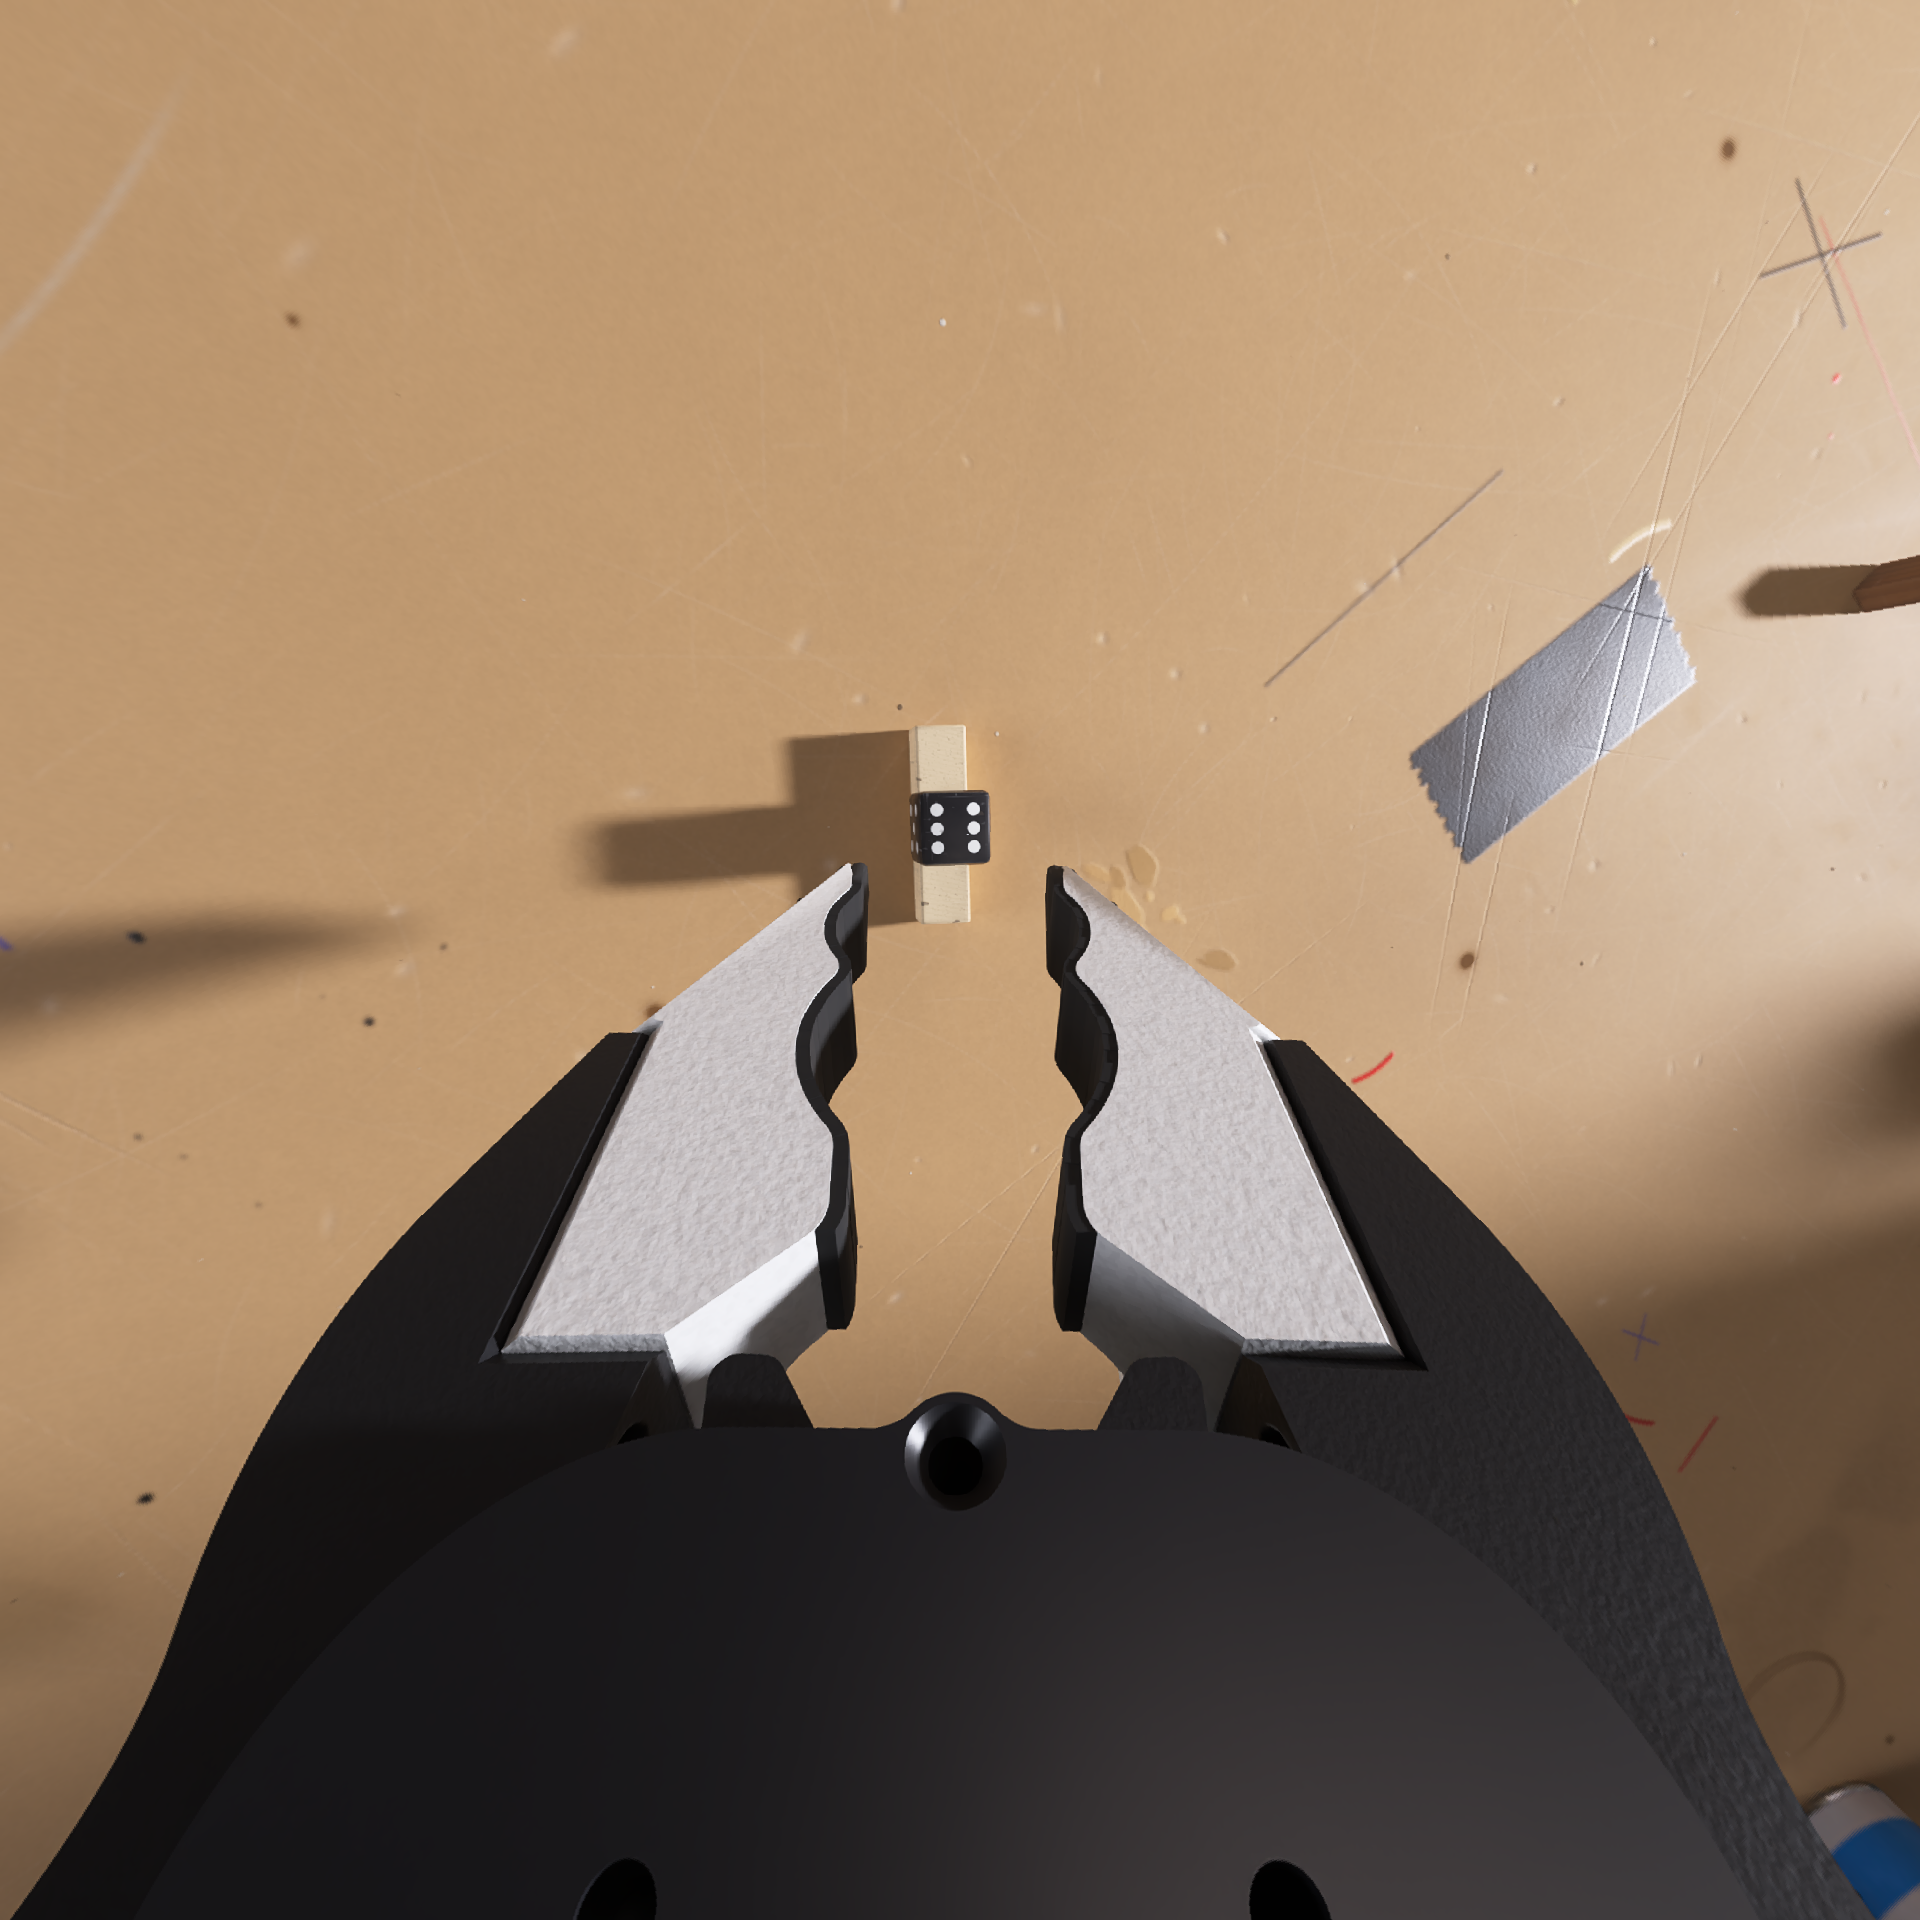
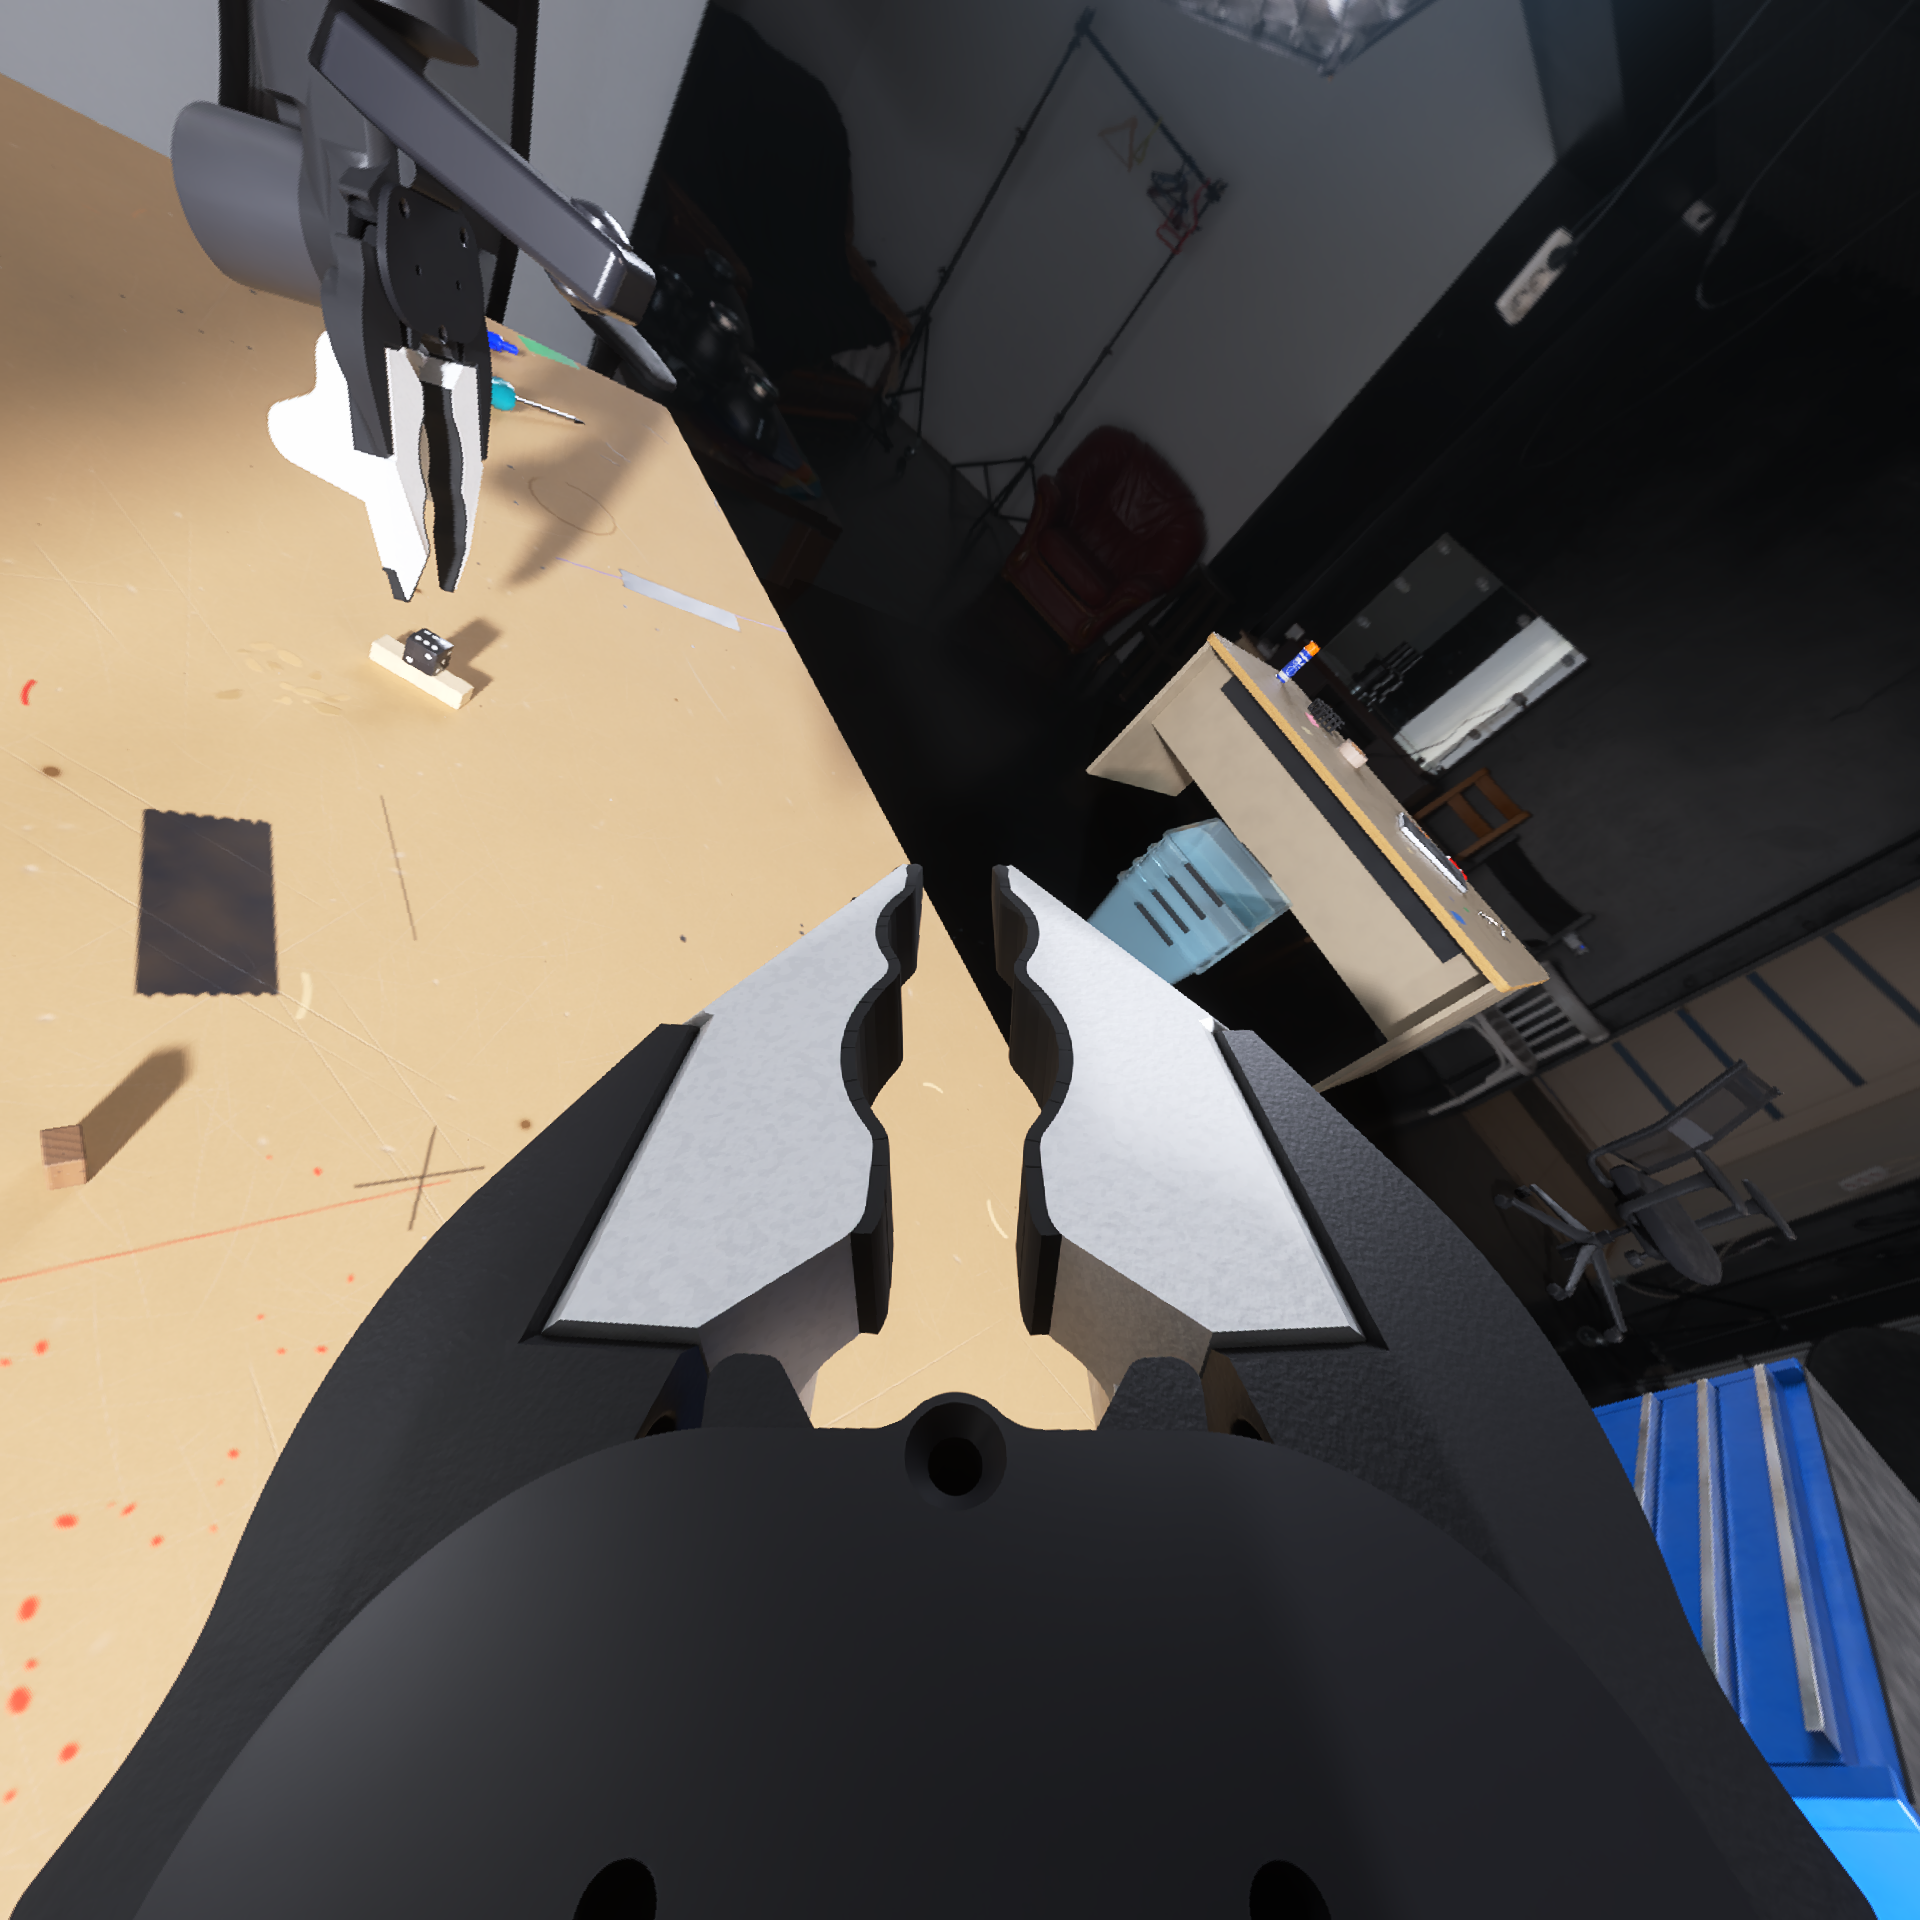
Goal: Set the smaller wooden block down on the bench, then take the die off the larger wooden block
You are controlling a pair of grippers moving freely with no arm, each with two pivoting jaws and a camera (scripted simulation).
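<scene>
The larger wooden block (image 1: 940, 894) is a pale bar lying flat on the bench, with a black die (image 1: 951, 826) on its middle, white dots up. My left gripper (image 1: 956, 883) is open and empty, hovering above the block and die with its fingers pointing down. The right wrist view shows that gripper (image 2: 426, 587) a little above the die (image 2: 428, 649) and block (image 2: 452, 688). The smaller wooden block (image 2: 64, 1153) stands alone on the bench; it also shows at the right edge of the left wrist view (image 1: 1886, 587). My right gripper (image 2: 956, 878) is open and empty, near the bench's edge.
A patch of grey tape (image 1: 1553, 717) is stuck on the bench between the two blocks, dark in the right wrist view (image 2: 208, 904). Screwdrivers (image 2: 520, 400) lie at the far end. The bench edge (image 2: 831, 707) runs diagonally; beyond it are a desk (image 2: 1330, 831) and dark room.
</scene>
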